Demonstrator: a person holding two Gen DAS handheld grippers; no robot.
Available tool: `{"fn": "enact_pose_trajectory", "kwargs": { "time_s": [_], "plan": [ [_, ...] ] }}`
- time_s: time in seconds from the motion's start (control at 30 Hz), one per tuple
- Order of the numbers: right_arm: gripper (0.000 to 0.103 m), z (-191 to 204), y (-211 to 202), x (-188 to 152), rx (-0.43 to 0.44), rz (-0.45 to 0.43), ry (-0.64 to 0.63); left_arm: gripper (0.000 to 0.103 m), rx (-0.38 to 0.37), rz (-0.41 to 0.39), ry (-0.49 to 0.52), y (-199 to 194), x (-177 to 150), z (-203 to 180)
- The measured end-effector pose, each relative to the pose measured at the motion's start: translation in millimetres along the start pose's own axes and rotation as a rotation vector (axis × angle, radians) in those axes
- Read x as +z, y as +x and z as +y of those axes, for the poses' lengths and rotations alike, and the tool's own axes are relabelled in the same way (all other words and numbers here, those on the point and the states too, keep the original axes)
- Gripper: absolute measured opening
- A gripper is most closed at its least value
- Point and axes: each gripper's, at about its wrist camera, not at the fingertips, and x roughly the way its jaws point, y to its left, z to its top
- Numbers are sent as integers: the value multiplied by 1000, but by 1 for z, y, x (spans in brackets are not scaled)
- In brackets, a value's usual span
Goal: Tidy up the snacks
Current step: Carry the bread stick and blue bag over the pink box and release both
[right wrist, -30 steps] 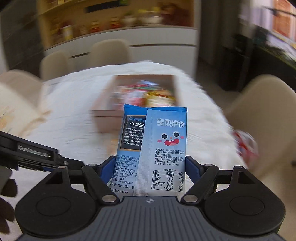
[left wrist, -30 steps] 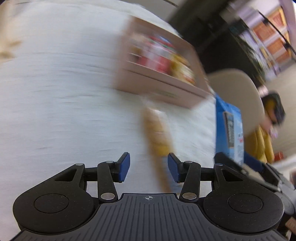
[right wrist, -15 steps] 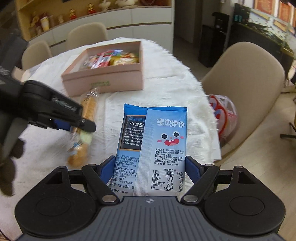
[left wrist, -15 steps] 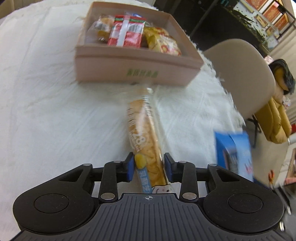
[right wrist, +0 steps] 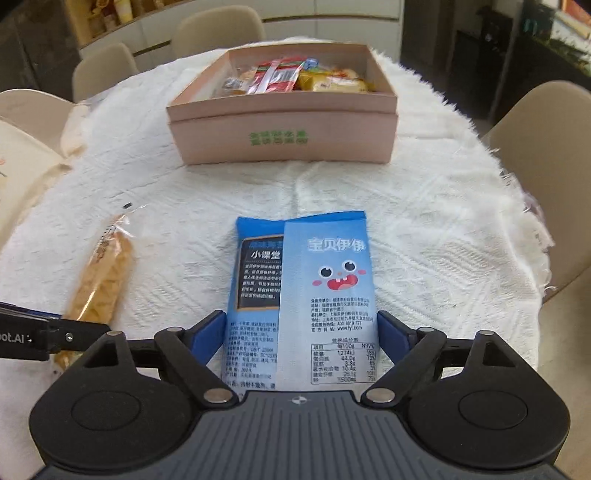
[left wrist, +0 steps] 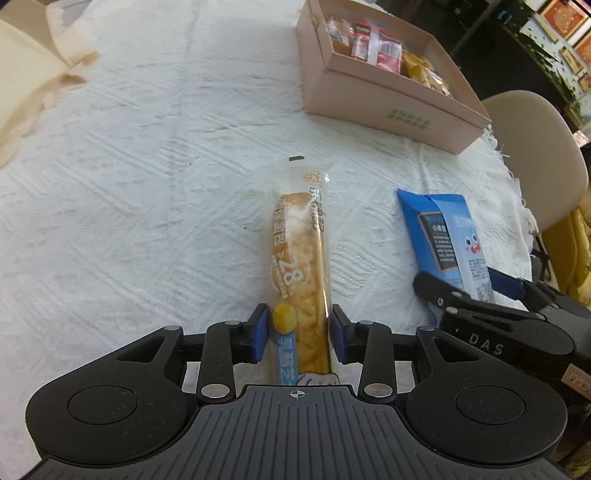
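Left wrist view, nearest item: left gripper [left wrist: 297, 338], blue pads spread a little to either side of the long bread-stick packet [left wrist: 301, 273], a thin gap showing at each pad; the jaws have just been opening after a tighter squeeze half a second ago. Packet: clear wrapper, golden twisted pastry inside, blue and yellow label at the near end, a round printed badge at mid-length; long axis runs straight away from the gripper toward the pink box [left wrist: 388, 99], sealed far end pointing at it, body lying flat on the white tablecloth [left wrist: 129, 184]. Right of it, well apart: blue snack packet [left wrist: 445, 240], also lying lengthwise away from the viewer, near end between the fingers of the right gripper [left wrist: 469, 291]. Right wrist view: right gripper [right wrist: 301, 330] jaws spread wide and just opening further, pads standing off both edges of the blue snack packet [right wrist: 303, 291]; packet shows a cartoon face, a dark panel and a nutrition table. It now rests on the cloth, where a second ago it was carried above the table. Beyond: pink box [right wrist: 284, 136], open-topped, holding red, yellow and clear-wrapped snacks, green print on its front wall. Farthest: beige chairs [right wrist: 218, 29] around the table.
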Motion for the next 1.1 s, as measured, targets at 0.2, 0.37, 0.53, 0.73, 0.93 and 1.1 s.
{"fn": "enact_pose_trajectory", "kwargs": {
  "time_s": [0.2,0.37,0.53,0.73,0.93,1.1],
  "plan": [
    [96,4,4,1,-30,40,-19,40,-14,12,21,4,5,-2],
    [99,0,12,14,-40,63,12,41,-66,18,31,5,7,4],
    [81,9,-3,29,-59,84,8,41,-144,28,-27,6,8,20],
    [81,14,-63,22,-125,1,-24,34,-201,7,-22,6,4,30],
    [81,-8,-122,46,-130,-115,10,33,-271,-133,36,-34,6,9],
    [81,-32,-158,80,-83,-276,6,33,-360,-386,99,-102,60,-28]
  ]
}}
